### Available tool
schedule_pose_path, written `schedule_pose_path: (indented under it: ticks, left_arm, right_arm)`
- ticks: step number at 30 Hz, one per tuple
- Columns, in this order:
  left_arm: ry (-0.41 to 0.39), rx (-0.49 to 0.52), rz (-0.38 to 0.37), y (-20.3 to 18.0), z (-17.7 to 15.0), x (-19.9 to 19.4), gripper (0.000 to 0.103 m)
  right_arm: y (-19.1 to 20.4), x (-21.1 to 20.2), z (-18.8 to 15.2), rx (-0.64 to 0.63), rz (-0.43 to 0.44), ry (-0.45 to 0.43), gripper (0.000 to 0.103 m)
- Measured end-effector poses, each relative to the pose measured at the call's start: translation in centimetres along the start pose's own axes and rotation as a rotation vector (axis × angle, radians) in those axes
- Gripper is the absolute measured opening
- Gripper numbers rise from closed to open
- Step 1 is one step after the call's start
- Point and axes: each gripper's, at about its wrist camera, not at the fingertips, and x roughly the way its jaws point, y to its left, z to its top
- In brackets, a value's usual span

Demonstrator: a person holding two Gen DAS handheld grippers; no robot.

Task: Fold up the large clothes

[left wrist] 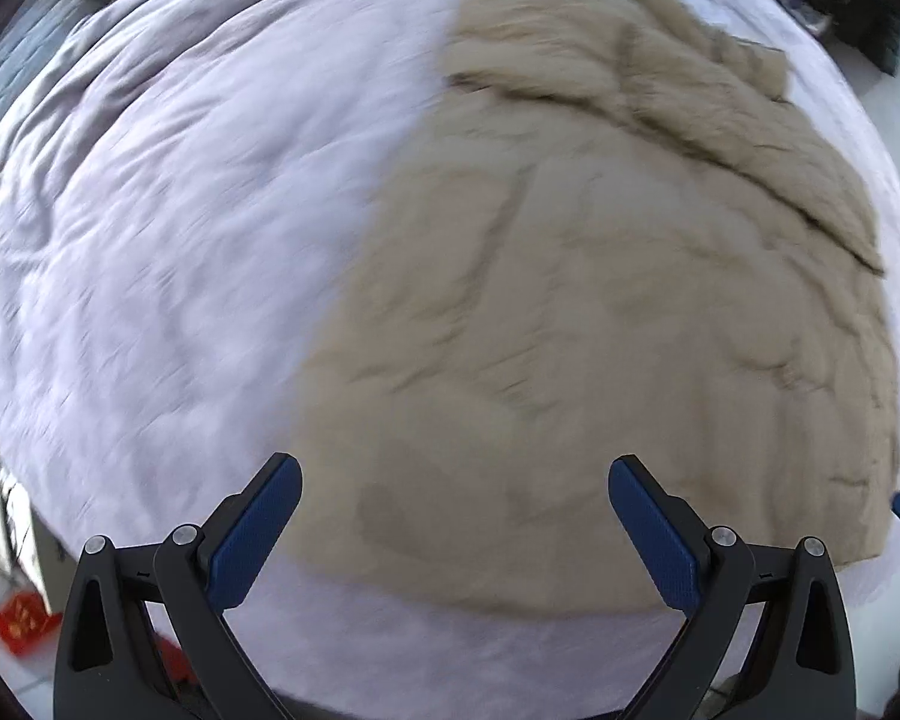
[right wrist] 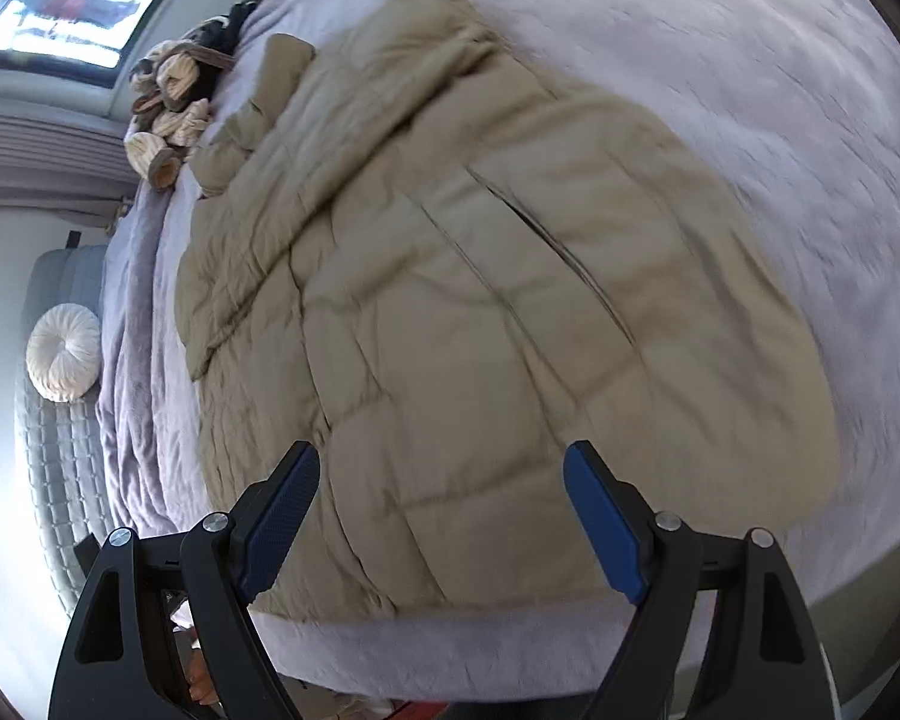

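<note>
A beige quilted coat (right wrist: 480,312) lies spread flat on a pale lilac bedcover (right wrist: 780,120), ahead of and beneath both sets of fingers. The right gripper (right wrist: 441,516) hangs above its near hem, fingers spread, nothing between. The left gripper (left wrist: 453,531) hovers over the coat's edge, fingers spread wide, empty.

Left gripper (left wrist: 453,474), right gripper (right wrist: 441,459): black angular frames, silver round screws, fingers (left wrist: 258,531) faced with blue textured pads.
</note>
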Motion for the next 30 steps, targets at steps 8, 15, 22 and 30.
schedule_pose_path:
  ticks: [8,15,22,30]
  left_arm:
    - [0.106,-0.167,-0.169,6.1,-3.6,0.8,0.103]
    - [0.181,-0.311,-0.379,7.0,-6.2,3.5,0.103]
    - [0.226,-0.374,-0.459,5.6,-6.3,6.5,0.103]
    - [0.204,-0.349,-0.530,3.8,-4.3,7.3,0.103]
  right_arm:
    - [-2.6,-1.0,-2.4,0.077,-0.031,0.026,0.086]
    - [-7.2,-1.1,-4.1,0.253,0.032,0.058,0.086]
    - [-10.4,0.1,-5.4,0.391,0.127,0.063,0.086]
    - [-12.5,2.7,-5.6,0.480,0.177,0.053,0.086]
